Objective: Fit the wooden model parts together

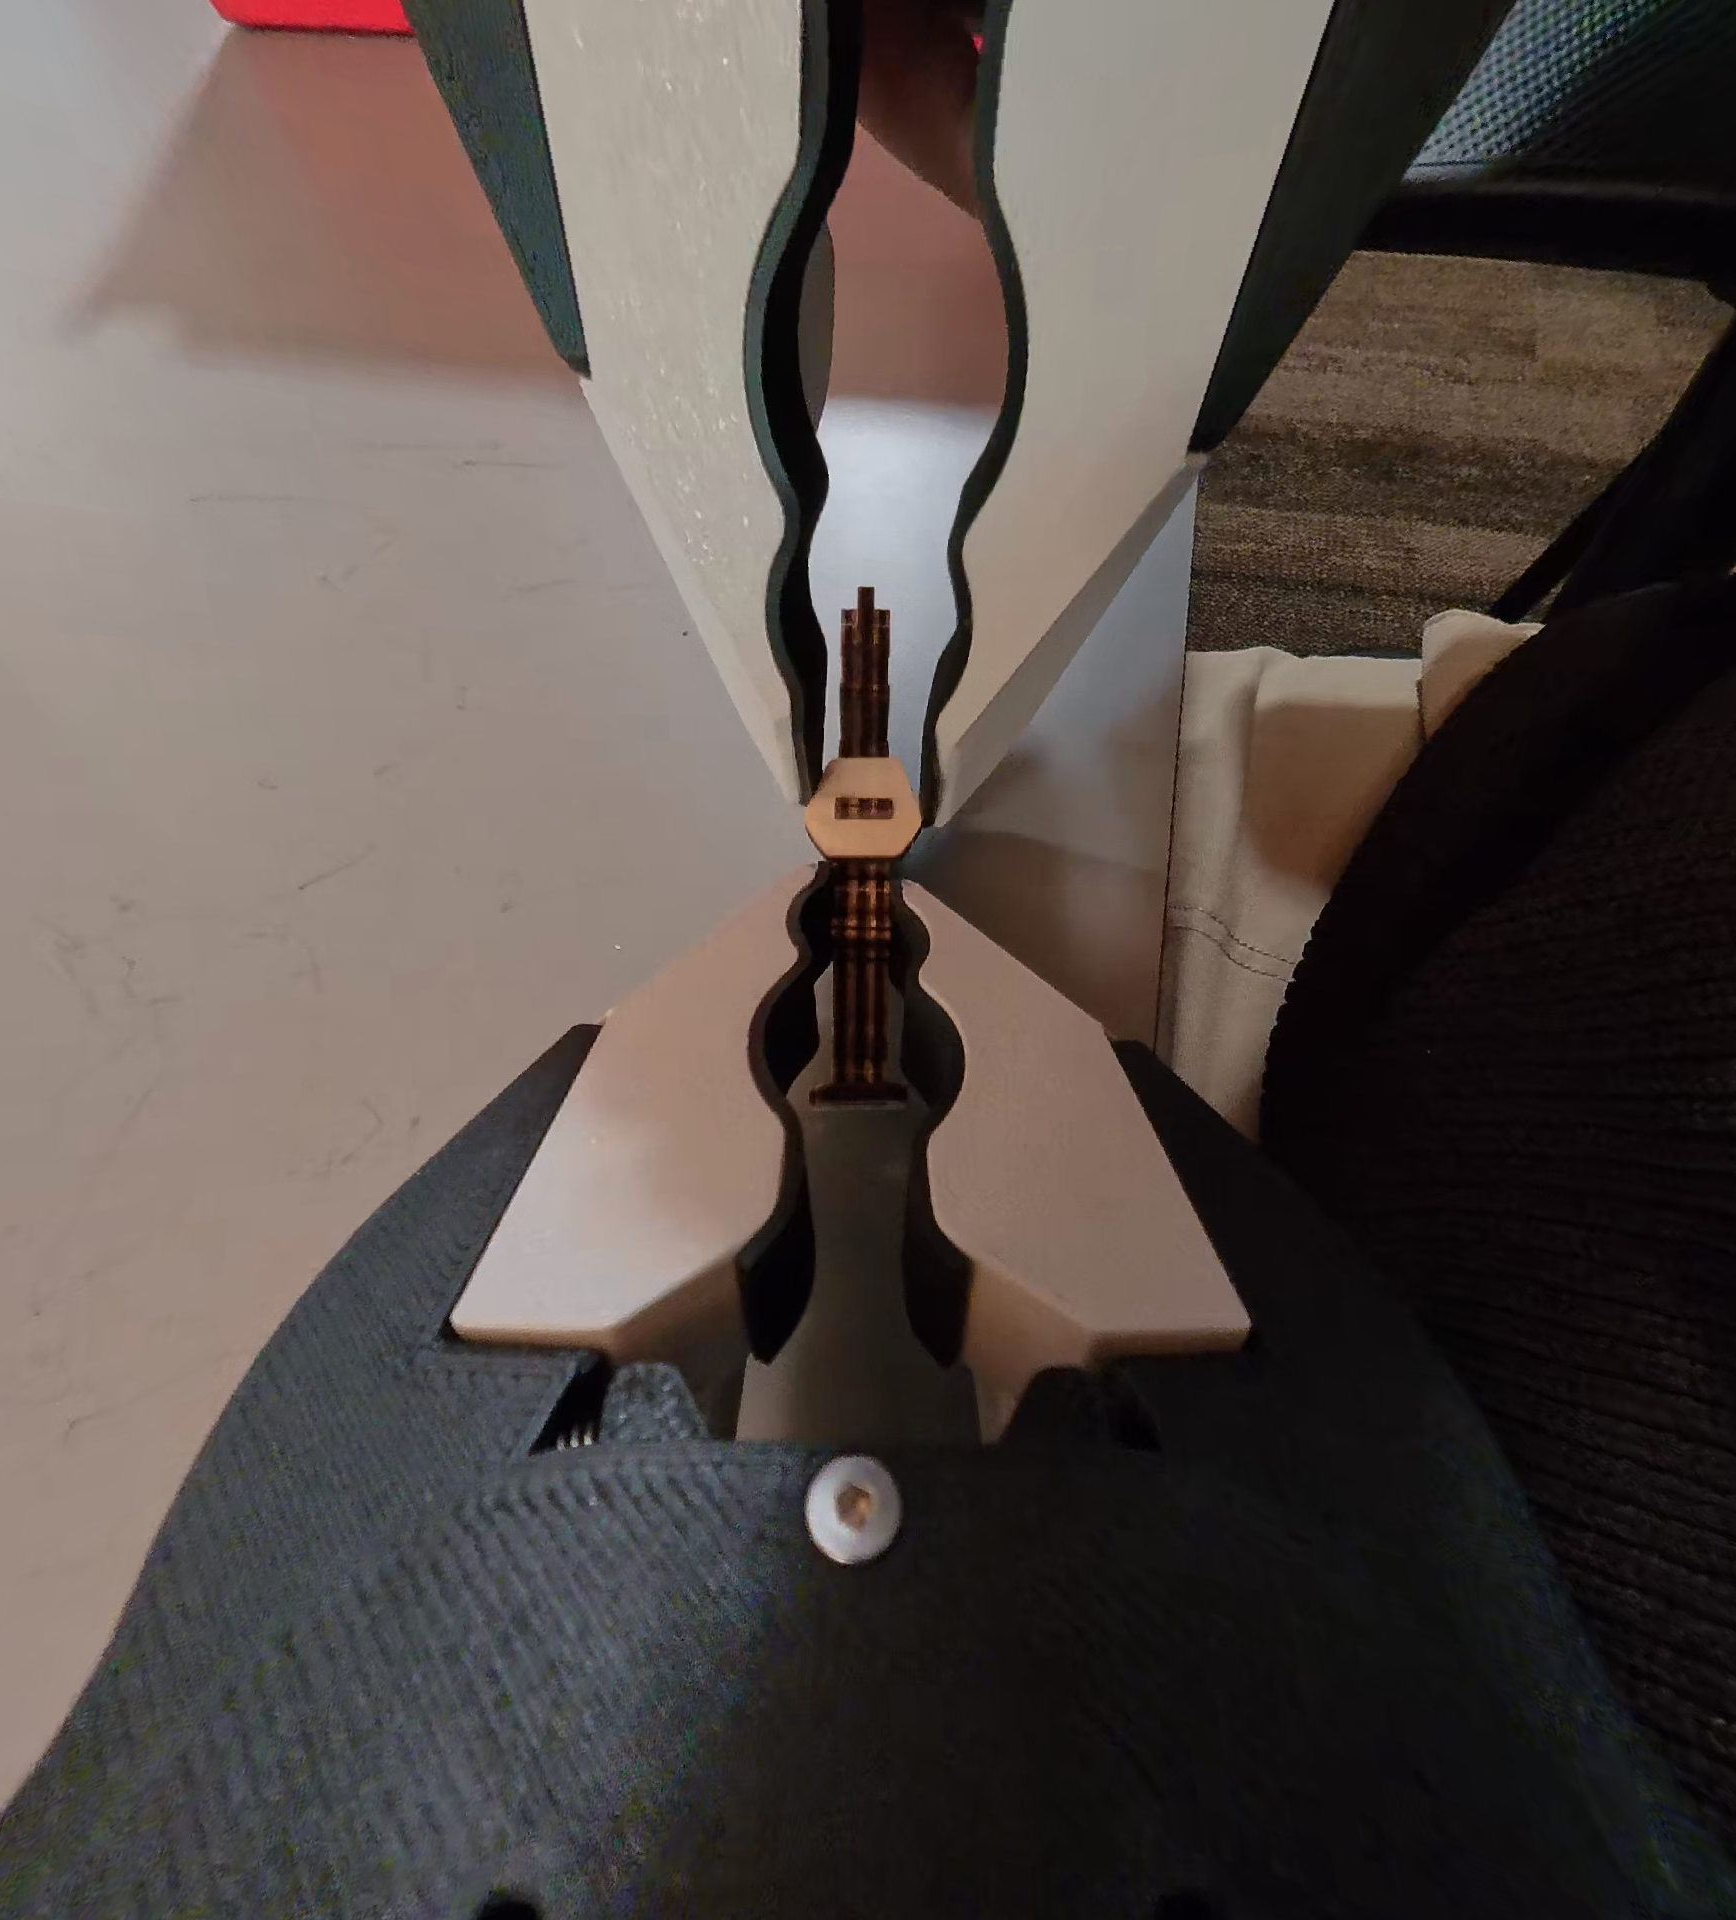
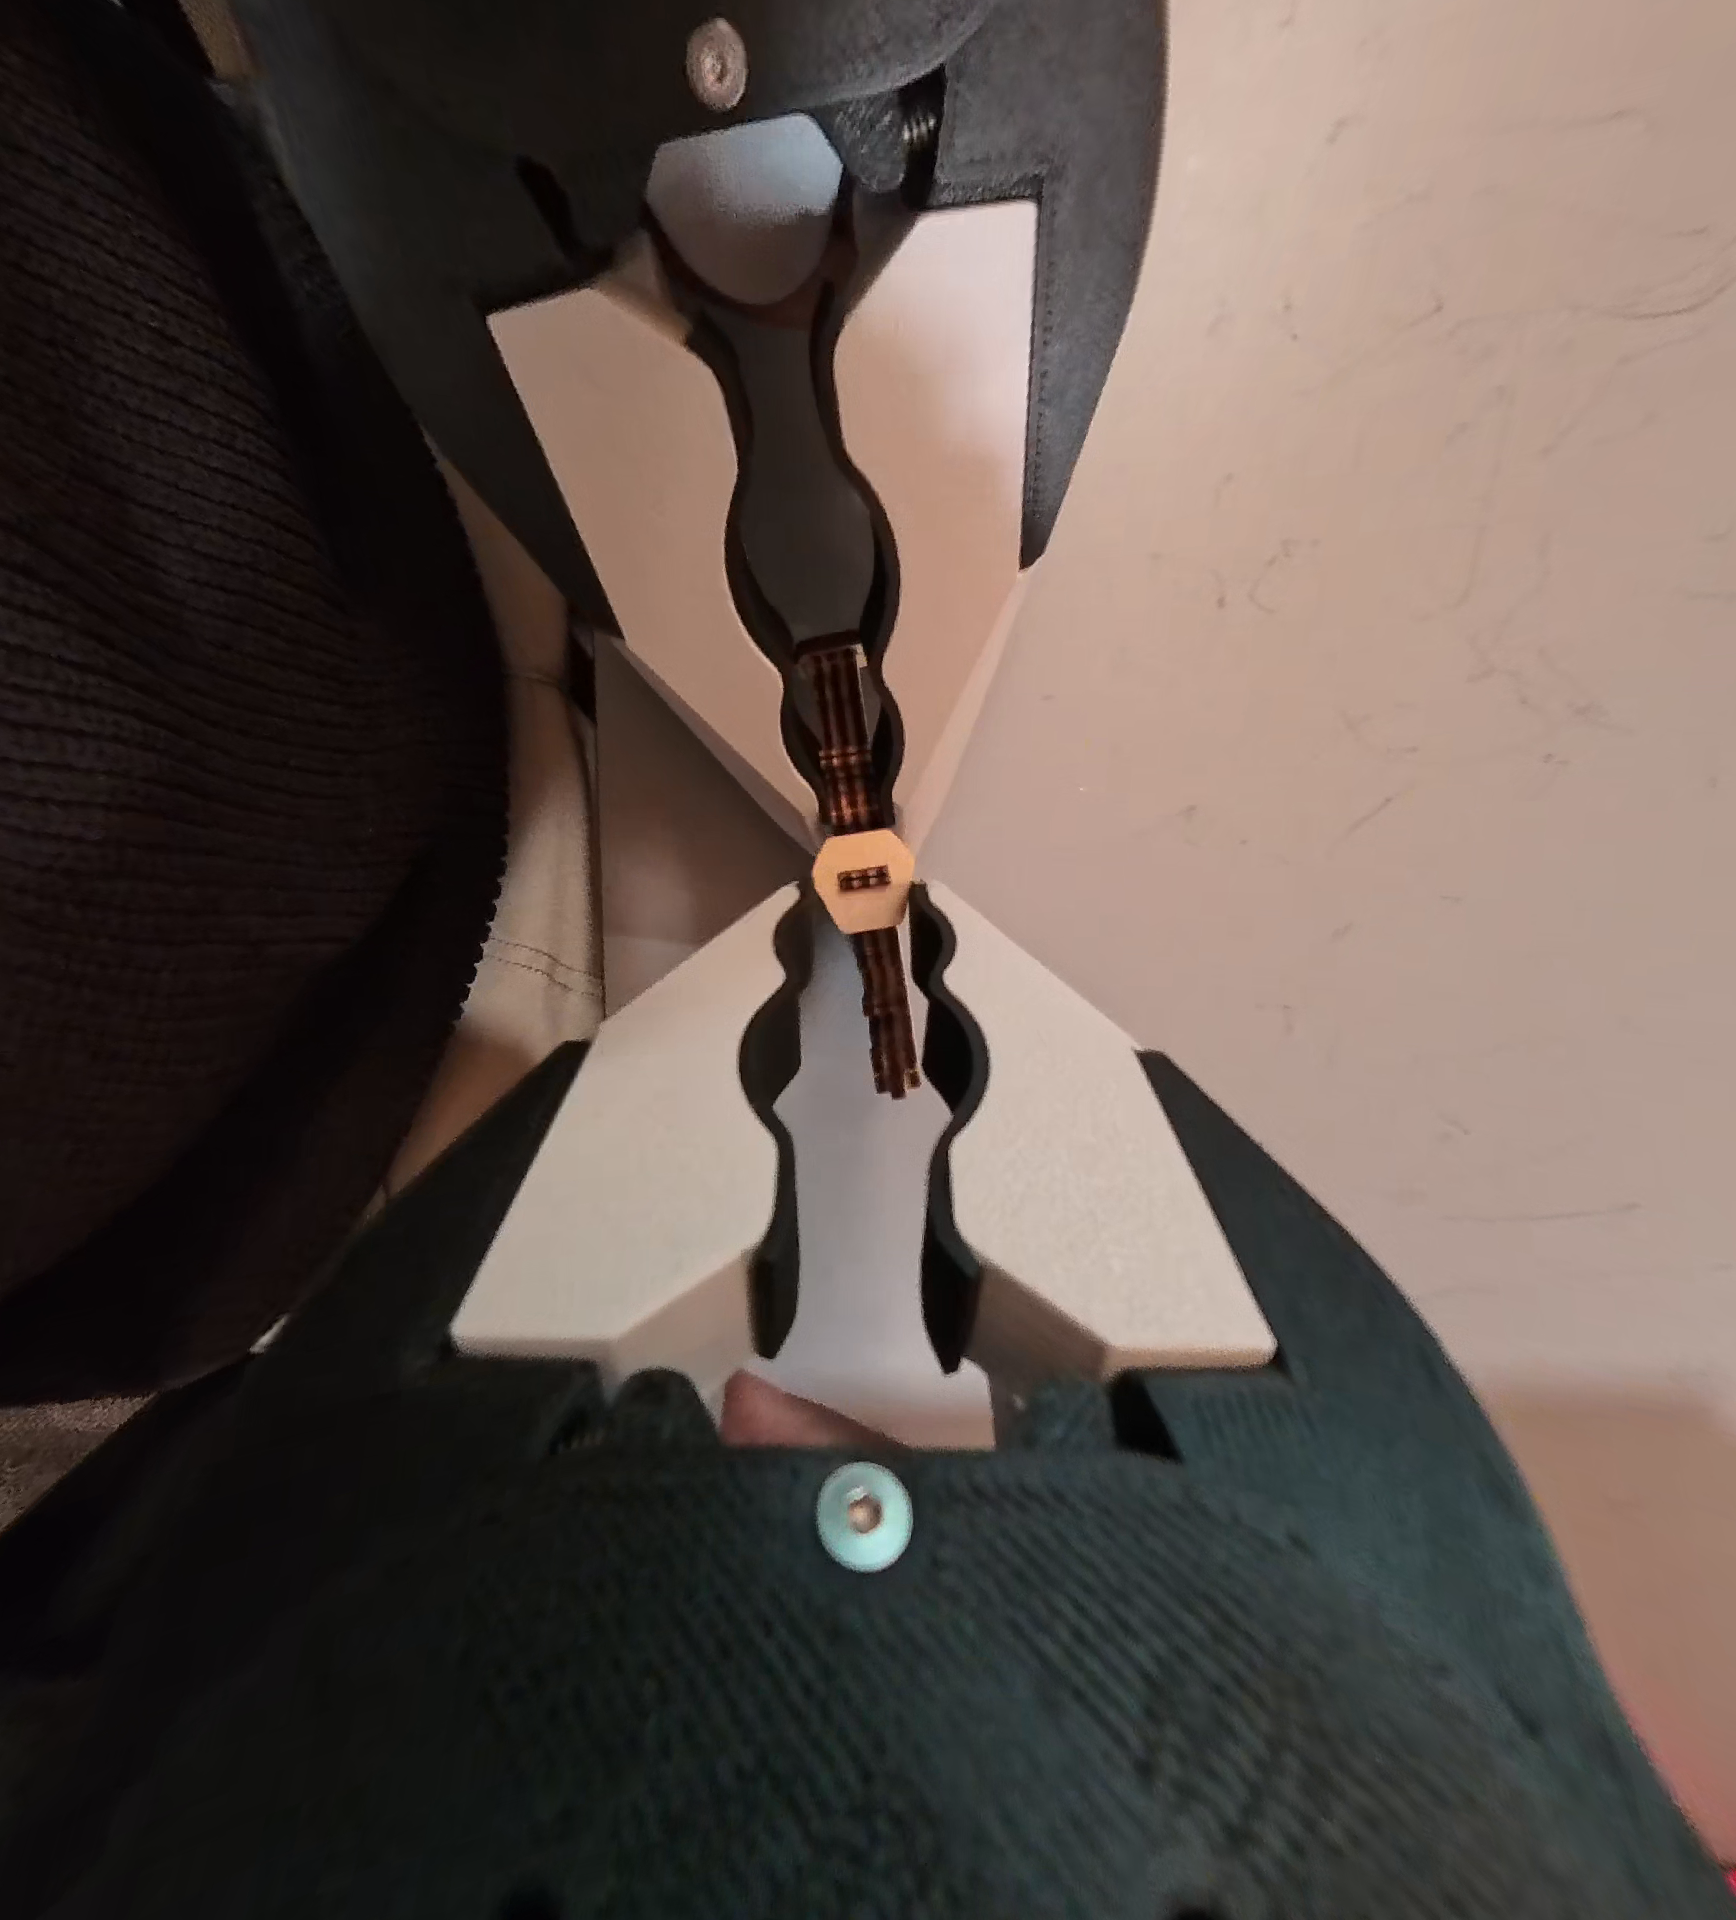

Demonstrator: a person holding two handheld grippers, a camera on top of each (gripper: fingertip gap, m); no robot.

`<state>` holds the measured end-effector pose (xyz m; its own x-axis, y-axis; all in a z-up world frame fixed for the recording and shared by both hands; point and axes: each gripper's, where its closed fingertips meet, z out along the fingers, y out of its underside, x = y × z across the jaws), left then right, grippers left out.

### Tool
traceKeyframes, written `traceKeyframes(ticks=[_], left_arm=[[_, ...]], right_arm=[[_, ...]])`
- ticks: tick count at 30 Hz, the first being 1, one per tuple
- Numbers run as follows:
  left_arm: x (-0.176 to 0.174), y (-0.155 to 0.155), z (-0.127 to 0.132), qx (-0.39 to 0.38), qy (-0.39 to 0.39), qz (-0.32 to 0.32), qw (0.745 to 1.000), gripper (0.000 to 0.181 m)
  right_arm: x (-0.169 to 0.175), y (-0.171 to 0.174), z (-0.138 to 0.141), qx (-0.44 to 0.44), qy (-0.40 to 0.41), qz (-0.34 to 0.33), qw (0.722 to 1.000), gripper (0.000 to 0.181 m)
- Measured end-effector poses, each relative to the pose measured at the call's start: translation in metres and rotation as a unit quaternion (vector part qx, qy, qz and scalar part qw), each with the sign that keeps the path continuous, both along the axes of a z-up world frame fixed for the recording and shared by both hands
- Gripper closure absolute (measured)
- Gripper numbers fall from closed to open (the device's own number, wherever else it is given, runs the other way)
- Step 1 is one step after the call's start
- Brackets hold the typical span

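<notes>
A small pale hexagonal wooden plate (image 1: 862, 821) with a slot sits threaded on a dark, layered wooden rod (image 1: 862, 997). My left gripper (image 1: 862, 881) is shut on the rod just behind the plate. My right gripper (image 1: 866, 808) comes in from the opposite side, tip to tip, with its tips closed on the plate's edges. The rod's far end (image 1: 866, 665) sticks out between the right fingers without touching them. In the right wrist view the right gripper (image 2: 859, 896) pinches the plate (image 2: 862, 883). The rod (image 2: 890, 1018) runs on into the left gripper (image 2: 856, 821).
The parts are held above a pale table top (image 1: 220, 727), near its right edge (image 1: 1184, 727). A person's dark knitted garment (image 1: 1570, 1143) and pale cloth (image 1: 1279, 831) lie just beyond that edge. A red object (image 1: 324, 12) sits at the table's far side. Grey carpet (image 1: 1466, 416) lies below. Less than 4 cm separates the two grippers' tips.
</notes>
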<state>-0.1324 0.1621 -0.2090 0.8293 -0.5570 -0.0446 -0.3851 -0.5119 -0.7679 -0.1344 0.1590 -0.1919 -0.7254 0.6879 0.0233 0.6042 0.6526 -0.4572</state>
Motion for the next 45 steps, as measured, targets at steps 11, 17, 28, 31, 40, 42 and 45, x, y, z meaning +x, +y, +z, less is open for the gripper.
traceKeyframes(ticks=[11, 17, 28, 31, 40, 42, 45], left_arm=[[-0.001, 0.001, 0.0, -0.003, -0.004, 0.003, 1.0, 0.173], [-0.001, 0.001, -0.001, -0.002, -0.003, 0.003, 1.0, 0.173], [-0.001, 0.001, -0.001, -0.002, -0.002, 0.001, 1.0, 0.173], [0.0, 0.0, -0.001, -0.002, -0.003, 0.001, 1.0, 0.173], [0.0, 0.0, -0.001, -0.001, -0.002, 0.0, 1.0, 0.174], [0.0, 0.0, -0.001, -0.002, -0.002, 0.0, 1.0, 0.173], [0.0, 0.0, -0.001, -0.001, -0.002, 0.0, 1.0, 0.173]], right_arm=[[-0.001, 0.002, 0.002, 0.021, 0.031, 0.009, 0.999, 0.164], [-0.001, 0.002, 0.005, 0.011, 0.044, 0.005, 0.999, 0.165], [-0.001, 0.003, 0.007, 0.018, 0.046, 0.007, 0.999, 0.164], [-0.002, 0.003, 0.01, 0.017, 0.055, 0.006, 0.998, 0.168], [-0.006, 0.0, 0.01, 0.007, 0.05, 0.006, 0.999, 0.172], [-0.005, -0.002, 0.009, -0.001, 0.041, 0.007, 0.999, 0.172], [-0.004, -0.004, 0.007, -0.014, 0.024, 0.001, 1.0, 0.171]])
